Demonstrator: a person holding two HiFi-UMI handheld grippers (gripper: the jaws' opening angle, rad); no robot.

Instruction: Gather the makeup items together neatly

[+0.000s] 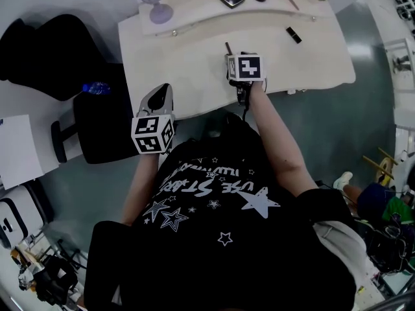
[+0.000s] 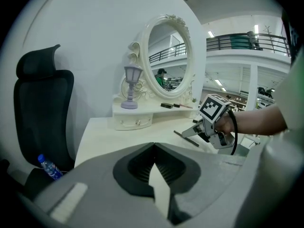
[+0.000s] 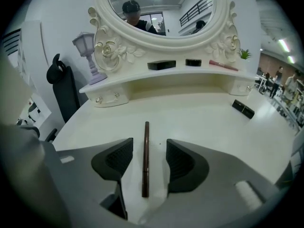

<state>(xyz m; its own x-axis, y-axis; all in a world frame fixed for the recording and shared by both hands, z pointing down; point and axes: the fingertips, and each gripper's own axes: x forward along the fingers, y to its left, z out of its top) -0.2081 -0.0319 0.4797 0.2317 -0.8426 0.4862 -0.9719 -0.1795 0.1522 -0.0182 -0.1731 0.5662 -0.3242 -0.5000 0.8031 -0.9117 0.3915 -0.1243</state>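
A thin brown makeup pencil (image 3: 145,158) lies flat on the white dressing table (image 1: 194,63). My right gripper (image 3: 148,148) stands open over it, one pad on each side, neither touching it. In the head view the right gripper (image 1: 244,67) is at the table's middle, with the pencil's far end (image 1: 228,47) showing beyond it. A black lipstick (image 3: 242,109) lies on the table to the right. On the raised shelf sit a black compact (image 3: 161,65), a small dark pot (image 3: 193,62) and a pink stick (image 3: 223,65). My left gripper (image 2: 154,146) hangs shut and empty off the table's near left edge.
An oval mirror (image 3: 161,13) and a purple lamp (image 3: 88,49) stand at the back of the table. A black chair (image 1: 104,128) with a water bottle (image 1: 96,87) on it stands to the left. A small green plant (image 3: 244,54) sits at the shelf's right end.
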